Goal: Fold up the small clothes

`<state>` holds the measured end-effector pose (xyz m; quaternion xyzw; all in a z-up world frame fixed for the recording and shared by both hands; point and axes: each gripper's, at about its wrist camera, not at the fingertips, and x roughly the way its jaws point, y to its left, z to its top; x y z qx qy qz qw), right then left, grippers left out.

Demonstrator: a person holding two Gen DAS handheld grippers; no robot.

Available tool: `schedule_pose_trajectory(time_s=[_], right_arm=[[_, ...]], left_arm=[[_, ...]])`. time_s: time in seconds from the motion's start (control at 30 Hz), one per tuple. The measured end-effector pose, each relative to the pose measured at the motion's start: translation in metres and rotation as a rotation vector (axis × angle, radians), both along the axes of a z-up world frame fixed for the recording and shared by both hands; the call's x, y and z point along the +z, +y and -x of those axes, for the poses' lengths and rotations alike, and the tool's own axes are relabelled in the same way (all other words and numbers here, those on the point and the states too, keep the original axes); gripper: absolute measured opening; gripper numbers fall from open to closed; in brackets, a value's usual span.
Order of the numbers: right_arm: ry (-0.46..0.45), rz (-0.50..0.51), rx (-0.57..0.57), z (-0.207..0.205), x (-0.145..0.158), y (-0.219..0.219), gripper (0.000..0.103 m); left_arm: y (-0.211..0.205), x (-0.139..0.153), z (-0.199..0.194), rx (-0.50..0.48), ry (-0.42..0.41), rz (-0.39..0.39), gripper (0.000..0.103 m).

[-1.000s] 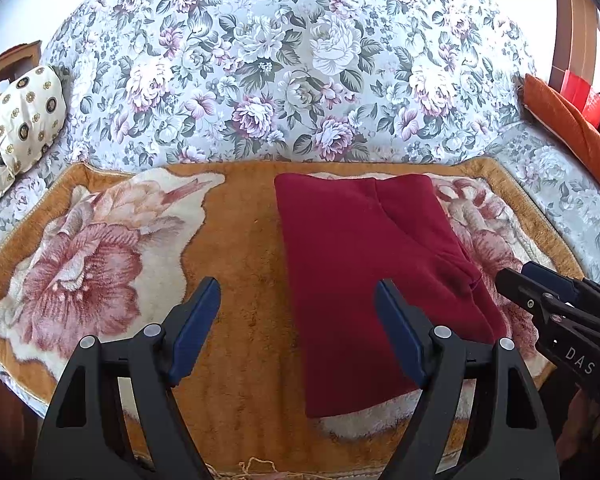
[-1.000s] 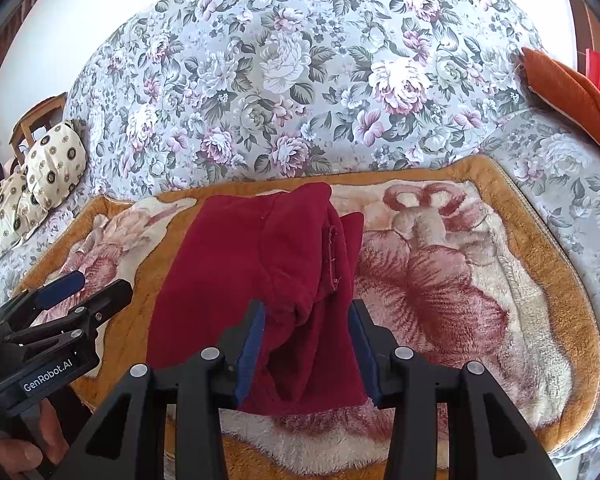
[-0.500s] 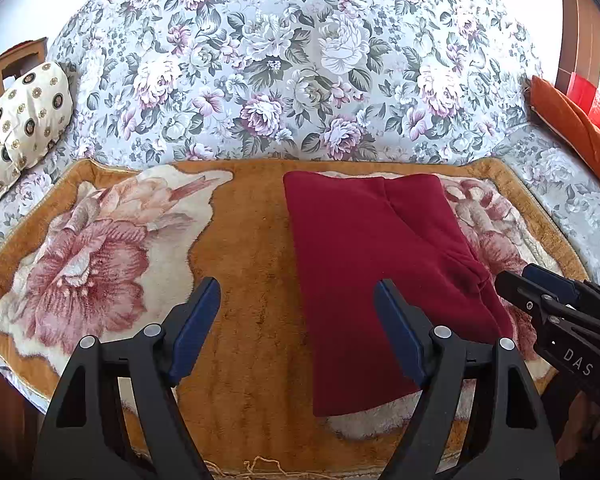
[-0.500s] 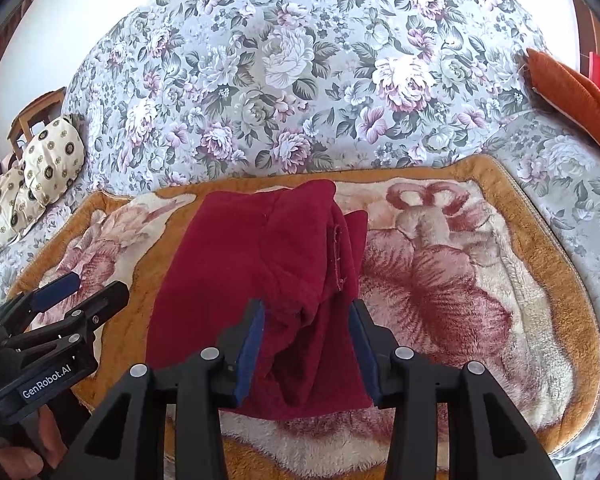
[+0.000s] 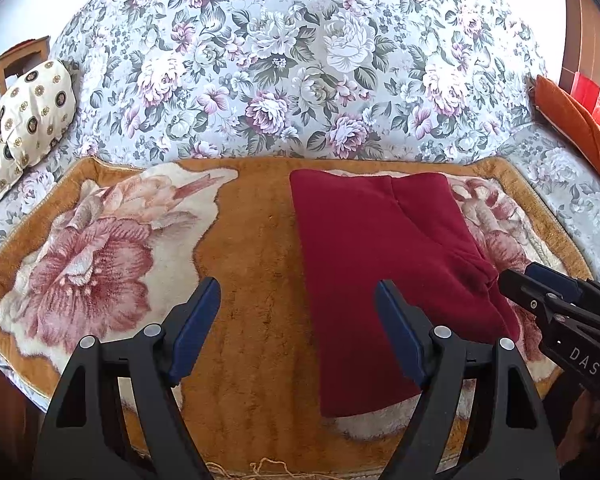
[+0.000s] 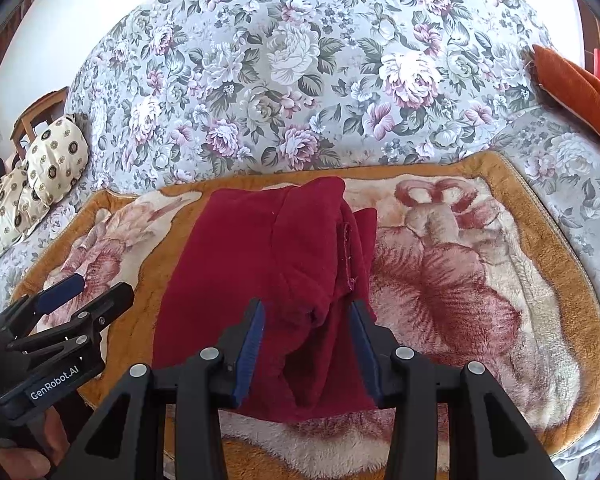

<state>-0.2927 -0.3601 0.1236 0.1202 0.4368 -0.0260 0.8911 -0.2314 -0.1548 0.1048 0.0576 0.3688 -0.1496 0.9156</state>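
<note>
- Before me a floral sofa [image 5: 300, 60] with an orange plush mat [image 5: 252, 240] on its seat.
- Dotted cushions [image 6: 56, 160] at left, wooden chair [image 5: 16, 60] behind them.

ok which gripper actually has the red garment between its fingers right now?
The right gripper: the red garment bunches up between its blue pads. The left gripper is open wide over bare orange blanket, gripping nothing.

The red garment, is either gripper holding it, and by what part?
The right gripper has the red garment bunched between its fingers at the near right edge. The left gripper is open, holding nothing.
</note>
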Motion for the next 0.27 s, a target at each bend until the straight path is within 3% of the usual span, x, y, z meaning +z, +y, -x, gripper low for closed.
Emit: schedule_pose_trajectory(time_s=[0.27], right_arm=[[0.002,-0.005,0.009,0.0003,-0.0004,0.0018,0.042]], left_arm=[[0.0028,0.0027,-0.0006,-0.011,-0.004,0.006,0.079]])
